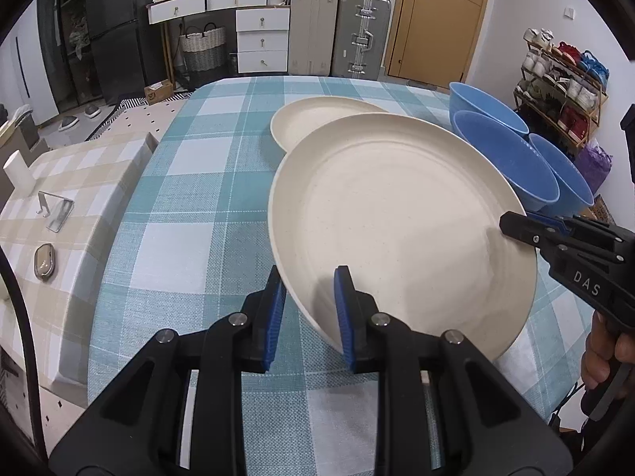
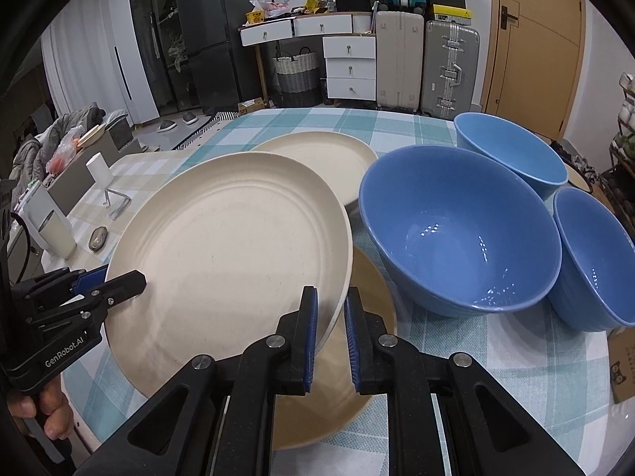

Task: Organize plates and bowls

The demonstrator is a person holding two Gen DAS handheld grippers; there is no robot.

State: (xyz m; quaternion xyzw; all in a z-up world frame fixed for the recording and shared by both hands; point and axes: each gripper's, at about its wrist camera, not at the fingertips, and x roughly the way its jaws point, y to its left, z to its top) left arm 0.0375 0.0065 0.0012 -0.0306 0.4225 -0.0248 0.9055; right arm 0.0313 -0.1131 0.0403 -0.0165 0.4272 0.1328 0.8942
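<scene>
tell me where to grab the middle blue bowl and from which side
Grip the middle blue bowl by its rim on the near, camera-facing arc, coming from above, one finger inside the wall and one outside. It stands upright and open, the rim is thin, and another bowl crowds its right side.

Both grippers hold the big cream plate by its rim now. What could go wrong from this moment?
1. The left gripper and right gripper pinch only the thin rim of the large plate; if one slips, it may drop onto the plate beneath.
2. The nearest blue bowl stands close to the held plate's right edge; a sideways move could knock it.
</scene>
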